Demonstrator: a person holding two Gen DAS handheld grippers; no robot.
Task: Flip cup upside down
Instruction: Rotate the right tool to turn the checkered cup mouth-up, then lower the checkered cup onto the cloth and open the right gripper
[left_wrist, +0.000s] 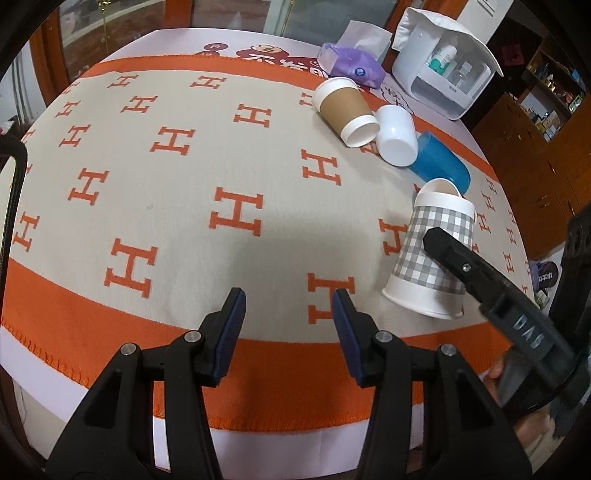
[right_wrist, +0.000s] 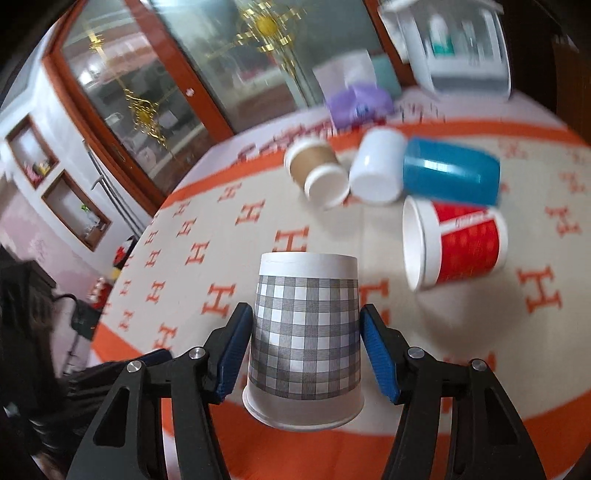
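Between the right gripper's (right_wrist: 306, 350) blue fingers (right_wrist: 378, 354) sits the grey checked cup (right_wrist: 304, 332), rim down and tilted over the tabletop's orange-bordered cloth (left_wrist: 184, 206); the pads look just beside its sides, contact unclear. The left gripper (left_wrist: 288, 328) hangs wide open, holding nothing.

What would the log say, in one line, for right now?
right tongs: around checked cup, upside down, rim at cloth | left tongs: open, empty | other cups: lying down
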